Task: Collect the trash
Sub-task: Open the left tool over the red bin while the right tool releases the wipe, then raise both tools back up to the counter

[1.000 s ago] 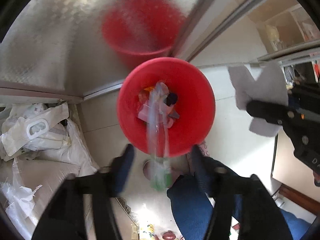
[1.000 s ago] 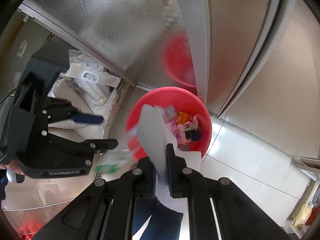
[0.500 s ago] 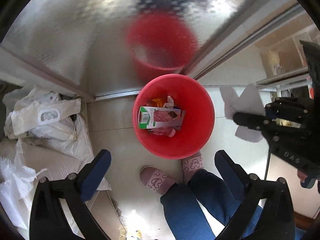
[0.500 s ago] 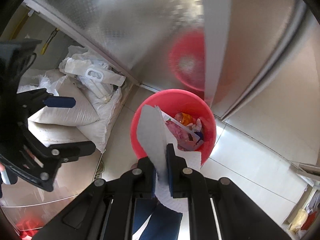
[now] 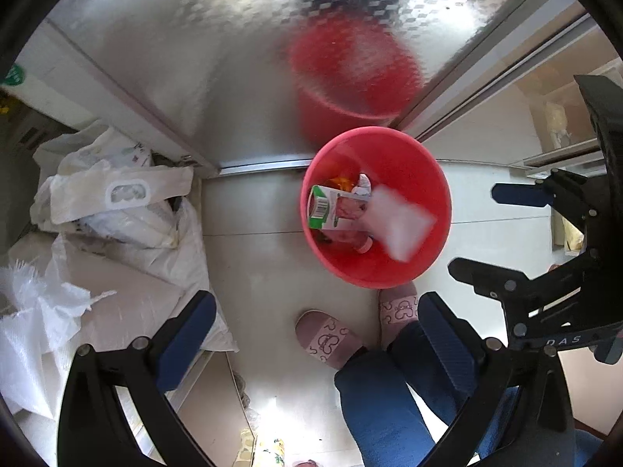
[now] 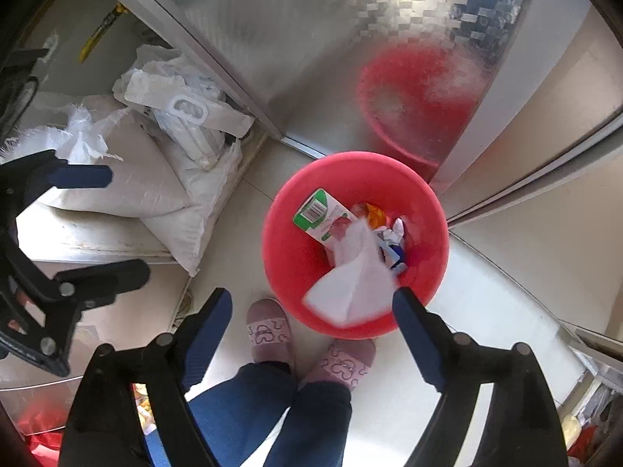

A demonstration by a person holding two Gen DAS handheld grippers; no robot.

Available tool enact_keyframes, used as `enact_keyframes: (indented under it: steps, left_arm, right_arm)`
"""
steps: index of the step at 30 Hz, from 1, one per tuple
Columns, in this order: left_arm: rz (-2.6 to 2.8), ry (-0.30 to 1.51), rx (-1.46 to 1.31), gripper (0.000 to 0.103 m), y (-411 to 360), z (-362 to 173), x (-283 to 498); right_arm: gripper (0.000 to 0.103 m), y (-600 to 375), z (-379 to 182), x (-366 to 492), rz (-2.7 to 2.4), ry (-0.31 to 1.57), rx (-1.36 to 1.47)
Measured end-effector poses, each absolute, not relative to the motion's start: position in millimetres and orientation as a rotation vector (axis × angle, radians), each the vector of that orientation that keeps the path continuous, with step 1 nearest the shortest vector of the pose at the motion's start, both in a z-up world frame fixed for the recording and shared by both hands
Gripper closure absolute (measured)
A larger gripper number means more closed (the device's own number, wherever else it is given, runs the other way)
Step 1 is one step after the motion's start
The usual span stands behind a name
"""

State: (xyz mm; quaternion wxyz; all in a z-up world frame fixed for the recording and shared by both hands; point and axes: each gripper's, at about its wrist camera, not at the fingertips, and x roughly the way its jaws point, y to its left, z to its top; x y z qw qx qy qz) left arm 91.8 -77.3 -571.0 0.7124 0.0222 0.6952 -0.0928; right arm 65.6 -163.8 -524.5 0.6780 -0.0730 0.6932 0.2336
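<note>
Right claw (image 6: 307,311) is opening, empty — white paper (image 6: 354,276) drops toward the red bin (image 6: 284,272); stay centred over the rim. Left claw (image 5: 315,319) gapes wide, empty.

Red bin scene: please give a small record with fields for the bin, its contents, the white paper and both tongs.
bin: red bin on the floor, beside the metal door
contents: green carton, mixed wrappers
white paper: blurred white paper over the bin, free of both tongs
left tongs: left tongs open, empty
right tongs: right tongs opening, nothing between them
</note>
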Motion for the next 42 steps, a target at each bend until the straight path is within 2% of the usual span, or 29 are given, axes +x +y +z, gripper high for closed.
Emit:
enact_keyframes:
  steps: [2, 8, 10, 22, 30, 42]
  left_arm:
    - [-0.194, 1.533, 0.041, 0.0, -74.1, -567.1, 89.5]
    - [-0.166, 1.522, 0.038, 0.0, -70.7, -541.8, 83.3]
    - [-0.163, 1.503, 0.034, 0.0, -71.2, -521.8, 79.6]
    - [-0.122, 1.395, -0.028, 0.0, -62.0, -354.9, 52.9]
    - [-0.119, 1.336, -0.018, 0.0, -61.1, -263.4, 44.6]
    - [-0.11, 1.203, -0.049, 0.0, -69.7, -166.6, 54.0]
  right_arm:
    - [0.005, -165.8, -524.0, 64.7, 0.522, 1.57, -0.153]
    - [0.004, -167.7, -494.4, 61.4, 0.524, 1.539, -0.149]
    - [0.001, -168.1, -474.8, 59.4, 0.523, 1.514, -0.146]
    - [0.001, -166.8, -327.2, 51.9, 0.483, 1.42, -0.144]
    - [0.001, -159.5, -239.1, 56.0, 0.507, 1.38, -0.144]
    - [0.001, -161.7, -145.6, 66.6, 0.519, 1.218, -0.118]
